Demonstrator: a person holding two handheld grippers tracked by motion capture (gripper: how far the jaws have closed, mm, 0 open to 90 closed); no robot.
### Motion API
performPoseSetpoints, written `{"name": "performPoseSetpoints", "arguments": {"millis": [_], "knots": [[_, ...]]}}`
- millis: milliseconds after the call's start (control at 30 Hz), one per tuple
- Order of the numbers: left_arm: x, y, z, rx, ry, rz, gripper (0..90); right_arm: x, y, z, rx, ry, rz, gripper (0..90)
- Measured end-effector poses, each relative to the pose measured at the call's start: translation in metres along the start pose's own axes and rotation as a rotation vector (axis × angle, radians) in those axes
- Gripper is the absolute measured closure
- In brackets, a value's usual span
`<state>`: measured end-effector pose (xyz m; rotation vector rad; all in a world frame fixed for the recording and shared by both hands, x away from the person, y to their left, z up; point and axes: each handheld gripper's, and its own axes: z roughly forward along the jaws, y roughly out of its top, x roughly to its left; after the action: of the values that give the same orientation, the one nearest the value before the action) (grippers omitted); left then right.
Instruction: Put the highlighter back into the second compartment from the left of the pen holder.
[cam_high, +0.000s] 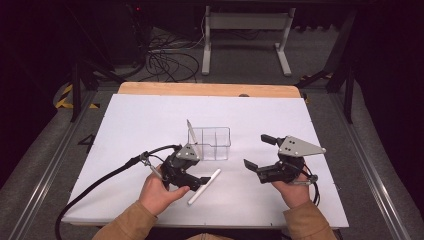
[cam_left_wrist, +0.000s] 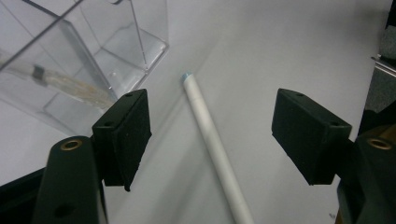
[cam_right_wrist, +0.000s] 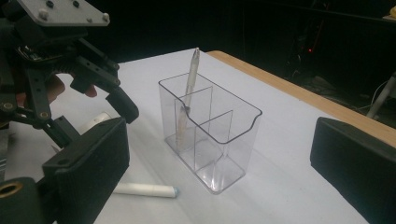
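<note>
The white pen (cam_left_wrist: 212, 140) lies flat on the white surface (cam_high: 130, 130), just beside the clear organizer (cam_right_wrist: 219, 140) that already has one pen (cam_right_wrist: 187, 98) standing in it. The left tool (cam_left_wrist: 212, 135) straddles it, open and not gripping yet, probably lining up a grab. The right tool (cam_high: 260, 152) waits wide open, empty.

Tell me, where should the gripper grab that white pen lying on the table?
Probably around the middle of the white pen, coming straight down from above. It lies flat, long and thin, so the open left gripper can put one jaw on each side, across its narrow width.
</note>
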<state>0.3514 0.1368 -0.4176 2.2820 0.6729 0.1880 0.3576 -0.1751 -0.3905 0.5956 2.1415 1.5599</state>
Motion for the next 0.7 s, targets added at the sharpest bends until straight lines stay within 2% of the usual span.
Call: {"name": "performPoseSetpoints", "arguments": {"millis": [100, 333, 500, 700], "knots": [[0.001, 0.000, 0.003, 0.014, 0.004, -0.006, 29.7, 0.000, 0.000, 0.000, 0.000, -0.001, -0.001, 5.1], [0.002, 0.001, 0.006, 0.015, -0.003, -0.024, 32.5, 0.000, -0.001, 0.000, 0.005, 0.000, 0.001, 5.1], [0.003, 0.001, 0.011, 0.050, -0.006, -0.091, 40.6, -0.001, -0.001, 0.000, 0.008, -0.003, 0.003, 5.1], [0.002, -0.001, 0.021, 0.075, 0.001, -0.106, 44.4, -0.001, -0.001, 0.000, 0.009, -0.004, 0.001, 5.1]]}}
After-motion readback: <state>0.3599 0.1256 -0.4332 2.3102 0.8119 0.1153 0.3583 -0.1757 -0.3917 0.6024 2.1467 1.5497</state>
